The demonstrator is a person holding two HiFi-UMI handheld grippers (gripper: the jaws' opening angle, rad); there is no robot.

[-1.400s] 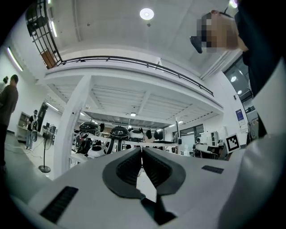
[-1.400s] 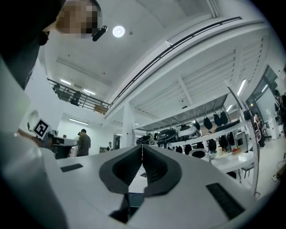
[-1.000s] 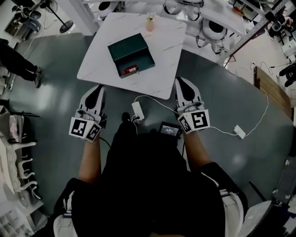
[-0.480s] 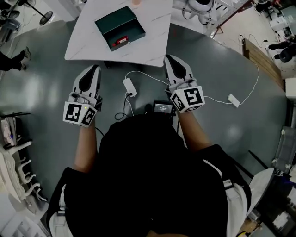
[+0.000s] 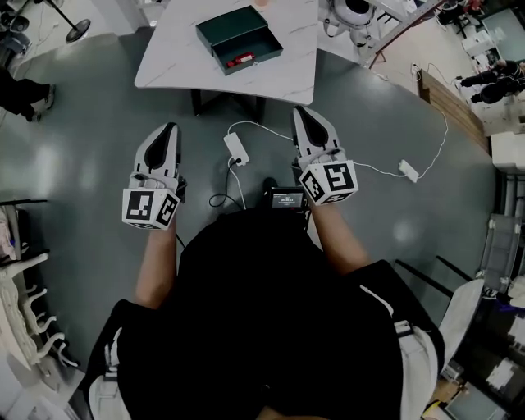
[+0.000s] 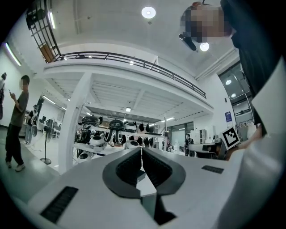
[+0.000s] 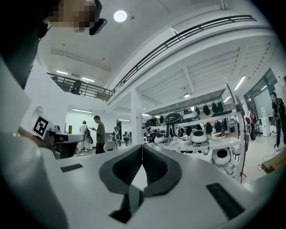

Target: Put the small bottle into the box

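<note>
An open dark green box (image 5: 238,37) stands on the white marble table (image 5: 287,74) at the top of the head view, with a small red thing (image 5: 243,58) inside it. The small bottle is cut off by the top edge; I cannot make it out. My left gripper (image 5: 168,131) and right gripper (image 5: 305,115) hang over the grey floor, well short of the table, close to my body. Both are shut and hold nothing. The left gripper view (image 6: 142,152) and right gripper view (image 7: 142,150) point up into the hall, jaws pressed together.
A white power adapter (image 5: 237,149) with its cable lies on the floor between the grippers; a second adapter (image 5: 408,171) lies to the right. A small screen device (image 5: 285,198) sits at my waist. A person's legs (image 5: 25,90) show at the left. White robot parts (image 5: 358,10) stand behind the table.
The table and box have shifted in the head view, first left, then back right and farther from the grippers. Both grippers stayed shut near my body.
</note>
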